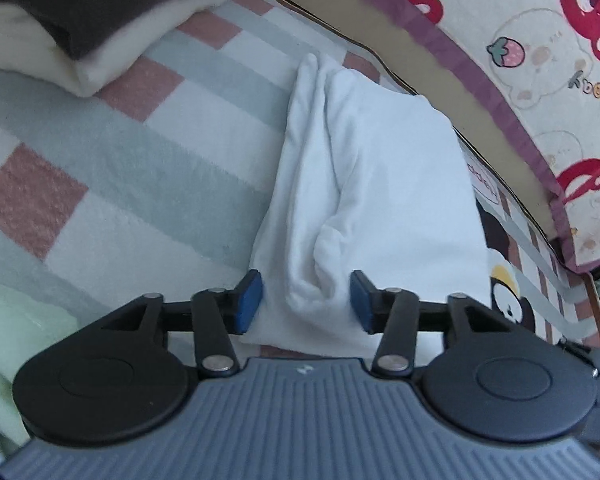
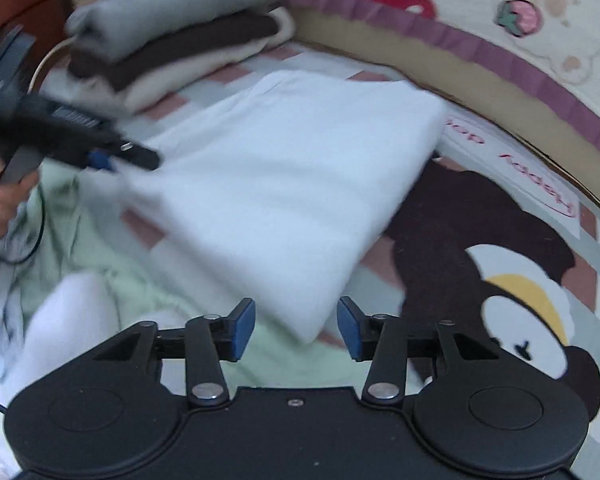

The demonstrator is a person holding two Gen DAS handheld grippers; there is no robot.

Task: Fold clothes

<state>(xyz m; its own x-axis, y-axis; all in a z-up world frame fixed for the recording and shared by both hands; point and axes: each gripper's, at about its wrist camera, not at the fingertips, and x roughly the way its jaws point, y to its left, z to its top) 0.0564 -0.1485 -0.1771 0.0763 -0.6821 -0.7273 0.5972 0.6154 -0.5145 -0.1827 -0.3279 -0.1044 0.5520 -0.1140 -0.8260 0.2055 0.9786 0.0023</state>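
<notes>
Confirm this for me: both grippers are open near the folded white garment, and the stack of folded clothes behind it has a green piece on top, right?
Not quite. The top piece of the stack is grey, not green, as the right wrist view shows; dark brown and cream layers lie under it. The rest holds: the left gripper and right gripper are both open at the white garment.

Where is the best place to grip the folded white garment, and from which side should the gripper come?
Likely the near corner of the white garment, approached from the near side by the right gripper: its open fingers already flank that layered, slightly raised corner.
</notes>
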